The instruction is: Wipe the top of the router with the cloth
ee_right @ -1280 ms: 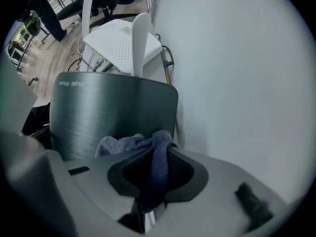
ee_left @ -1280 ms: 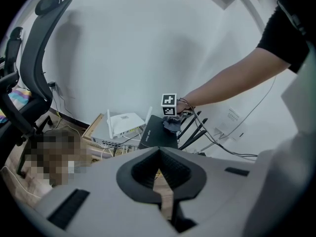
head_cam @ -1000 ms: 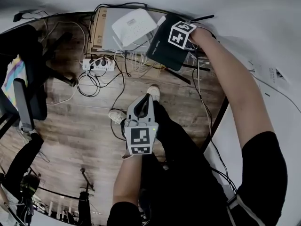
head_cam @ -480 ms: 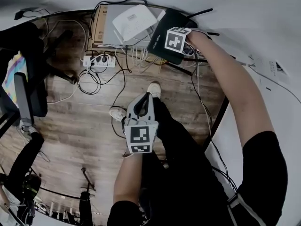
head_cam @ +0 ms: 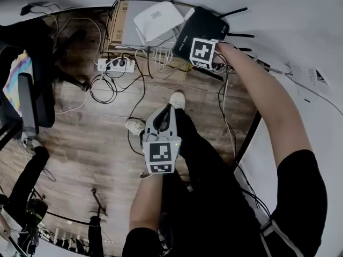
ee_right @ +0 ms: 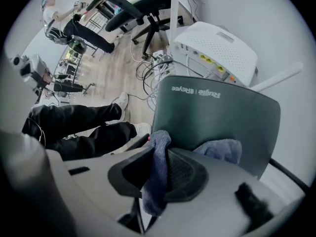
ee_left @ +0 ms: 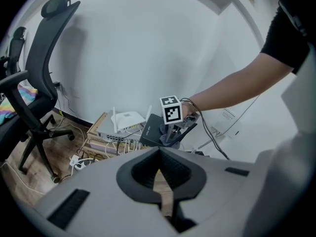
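Note:
A black router lies flat on gear by the wall; its lettered top fills the right gripper view. My right gripper is shut on a blue-grey cloth, and a fold of the cloth rests on the router's near edge. In the head view the right gripper sits over that near edge. The left gripper view shows the cloth pressed on the router. My left gripper hangs over the floor, away from the router, shut and holding nothing.
A white router with antennas sits left of the black one on a grey box and cardboard. A power strip and tangled cables lie on the wood floor. An office chair stands left. The person's shoes are below.
The right gripper has drawn the cloth across the black router's top toward its near edge. The left gripper has stayed where it was.

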A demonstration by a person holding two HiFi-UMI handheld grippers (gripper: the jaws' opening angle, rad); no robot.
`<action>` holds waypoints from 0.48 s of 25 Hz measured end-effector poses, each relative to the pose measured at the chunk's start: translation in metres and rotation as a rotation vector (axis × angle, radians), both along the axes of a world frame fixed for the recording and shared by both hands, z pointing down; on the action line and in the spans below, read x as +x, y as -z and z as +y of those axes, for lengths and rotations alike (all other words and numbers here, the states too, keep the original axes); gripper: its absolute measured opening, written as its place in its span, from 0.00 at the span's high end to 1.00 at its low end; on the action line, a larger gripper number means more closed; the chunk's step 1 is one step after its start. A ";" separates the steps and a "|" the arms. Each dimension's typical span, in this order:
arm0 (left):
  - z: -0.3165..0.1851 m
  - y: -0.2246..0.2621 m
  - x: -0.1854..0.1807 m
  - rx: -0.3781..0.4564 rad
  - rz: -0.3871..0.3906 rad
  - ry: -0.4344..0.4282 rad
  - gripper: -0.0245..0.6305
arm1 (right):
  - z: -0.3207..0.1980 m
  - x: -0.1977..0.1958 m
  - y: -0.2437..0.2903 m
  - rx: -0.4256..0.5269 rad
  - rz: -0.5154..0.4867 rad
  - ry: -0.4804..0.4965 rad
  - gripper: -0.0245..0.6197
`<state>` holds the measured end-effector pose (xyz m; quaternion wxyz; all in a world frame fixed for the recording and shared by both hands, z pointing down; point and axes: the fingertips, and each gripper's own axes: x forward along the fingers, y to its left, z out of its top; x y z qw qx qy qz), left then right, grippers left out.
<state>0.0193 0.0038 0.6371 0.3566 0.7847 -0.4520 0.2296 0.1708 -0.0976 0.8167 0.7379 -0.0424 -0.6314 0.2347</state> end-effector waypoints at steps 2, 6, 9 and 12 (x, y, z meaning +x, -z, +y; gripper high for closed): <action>0.002 -0.002 -0.003 -0.003 0.002 0.005 0.95 | 0.003 -0.005 0.000 -0.005 -0.021 0.003 0.84; 0.004 -0.011 -0.004 -0.014 0.005 0.014 0.95 | -0.001 -0.015 0.000 0.006 -0.064 0.006 0.84; 0.004 -0.017 0.000 -0.021 0.012 0.017 0.95 | -0.010 -0.021 -0.002 0.040 -0.091 0.020 0.84; 0.003 -0.018 0.005 -0.025 0.011 0.005 0.95 | -0.025 -0.024 -0.003 0.100 -0.110 0.019 0.84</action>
